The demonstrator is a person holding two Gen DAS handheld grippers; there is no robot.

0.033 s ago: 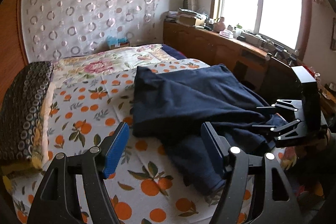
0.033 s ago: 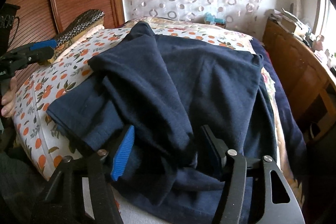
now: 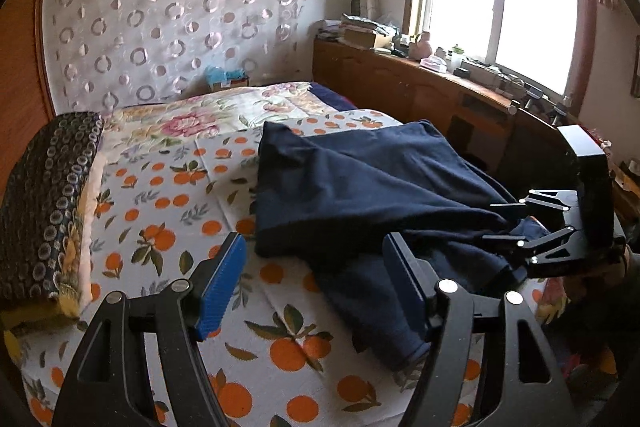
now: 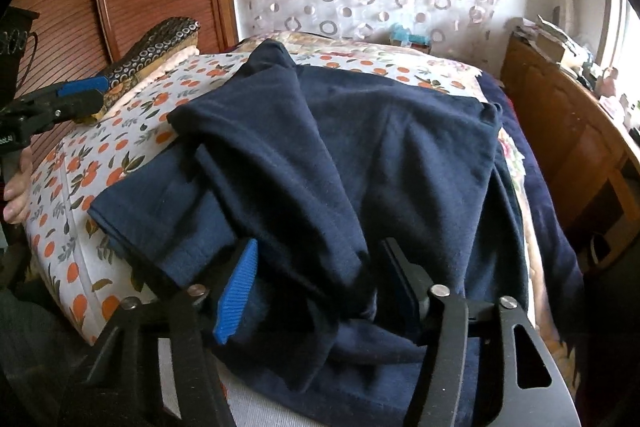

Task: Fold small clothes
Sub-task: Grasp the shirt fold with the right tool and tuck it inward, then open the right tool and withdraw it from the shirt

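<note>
On the orange-print bedspread (image 3: 168, 211) your navy garment (image 4: 360, 147) looks soft, light and floppy — pinch a hem corner; left gripper (image 3: 312, 287) spread and empty, right gripper (image 4: 320, 287) closing around a bunched fold — its pads not clearly pressing.

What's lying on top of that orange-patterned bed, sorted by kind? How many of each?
Navy garment, crumpled: 1
Folded dark circle-patterned blanket by the headboard: 1
Flowered cloth at the far end: 1
Total: 3

All rest on the orange-print sheet. Whether the navy heap is a single piece cannot be told.
</note>
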